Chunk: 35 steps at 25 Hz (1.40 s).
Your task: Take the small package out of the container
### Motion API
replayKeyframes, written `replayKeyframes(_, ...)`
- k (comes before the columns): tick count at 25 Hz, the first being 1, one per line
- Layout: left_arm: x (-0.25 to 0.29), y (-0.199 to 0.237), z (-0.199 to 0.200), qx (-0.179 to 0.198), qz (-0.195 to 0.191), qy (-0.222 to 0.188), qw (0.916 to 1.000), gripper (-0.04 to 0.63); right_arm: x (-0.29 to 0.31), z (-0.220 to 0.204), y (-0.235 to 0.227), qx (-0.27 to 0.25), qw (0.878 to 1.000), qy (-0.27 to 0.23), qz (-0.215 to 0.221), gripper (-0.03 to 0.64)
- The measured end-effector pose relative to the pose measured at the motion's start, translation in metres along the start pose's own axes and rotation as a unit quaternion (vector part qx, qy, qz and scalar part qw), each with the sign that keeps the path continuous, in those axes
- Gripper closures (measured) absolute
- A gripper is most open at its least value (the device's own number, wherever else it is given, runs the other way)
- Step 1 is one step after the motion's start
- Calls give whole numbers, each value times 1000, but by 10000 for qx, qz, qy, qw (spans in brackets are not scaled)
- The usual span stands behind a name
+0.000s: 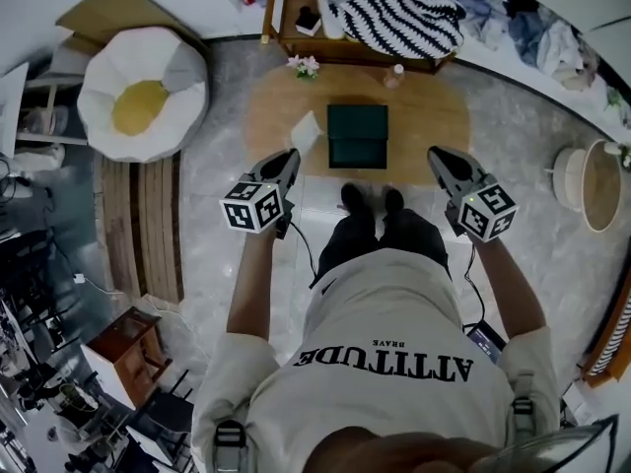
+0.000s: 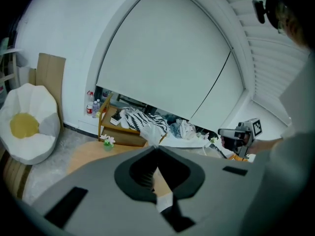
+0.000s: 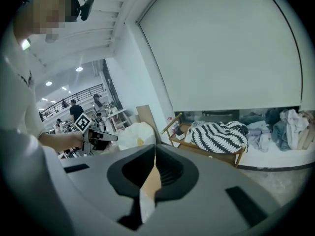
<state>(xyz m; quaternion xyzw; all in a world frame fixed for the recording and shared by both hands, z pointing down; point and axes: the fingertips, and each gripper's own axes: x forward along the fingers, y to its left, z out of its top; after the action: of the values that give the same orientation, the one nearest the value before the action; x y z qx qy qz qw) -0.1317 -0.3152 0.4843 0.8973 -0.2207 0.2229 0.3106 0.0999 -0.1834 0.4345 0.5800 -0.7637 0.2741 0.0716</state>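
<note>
A dark green box-shaped container (image 1: 357, 134) stands on a low oval wooden table (image 1: 424, 116), in front of the person's feet. A small white flat package or sheet (image 1: 306, 131) lies on the table just left of it. What is inside the container does not show. My left gripper (image 1: 289, 156) is held in the air short of the table's near left edge, its jaws shut on nothing (image 2: 156, 149). At the near right edge hovers my right gripper (image 1: 437, 156), jaws also together and empty (image 3: 155, 149). Both point level toward the far wall.
A white and yellow beanbag (image 1: 143, 92) sits at the left. A wooden bench with a striped blanket (image 1: 394, 13) stands behind the table. A small flower vase (image 1: 304, 65) and a bottle (image 1: 396, 75) are on the table's far edge. A round basket (image 1: 592, 180) is at the right.
</note>
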Motion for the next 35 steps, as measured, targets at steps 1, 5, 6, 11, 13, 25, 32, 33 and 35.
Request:
replayKeyframes(1, -4, -3, 5, -4, 21, -81, 10000, 574, -7, 5, -1, -57, 9999, -70, -60, 594)
replayKeyframes(5, -19, -18, 27, -96, 94, -463, 9988, 574, -34, 25, -13, -270, 9985, -357, -318, 594)
replayKeyframes(6, -23, -24, 32, -124, 84, -546, 9984, 574, -41, 28, -15, -289, 9980, -413, -371, 594)
replayKeyframes(11, -38, -59, 44, -180, 64, -897, 9958, 574, -79, 36, -25, -334, 9962, -648, -483, 595)
replayKeyframes(13, -44, -74, 45, -187, 90, -1041, 9944, 574, -93, 35, -28, -370, 9959, -700, -443, 595)
replayKeyframes(25, -92, -151, 18, -124, 521, -1583, 9859, 574, -177, 26, -36, -720, 9928, -933, -194, 595)
replayKeyframes(32, -114, -186, -3, -153, 663, -1787, 9815, 574, -209, 14, -36, -944, 9910, -939, -124, 595)
replayKeyframes(33, -117, -189, -6, -170, 677, -1804, 9811, 574, -212, 13, -36, -945, 9910, -941, -119, 595)
replayKeyframes(35, -124, -194, -10, -180, 717, -1841, 9801, 574, -217, 11, -34, -940, 9909, -959, -105, 595)
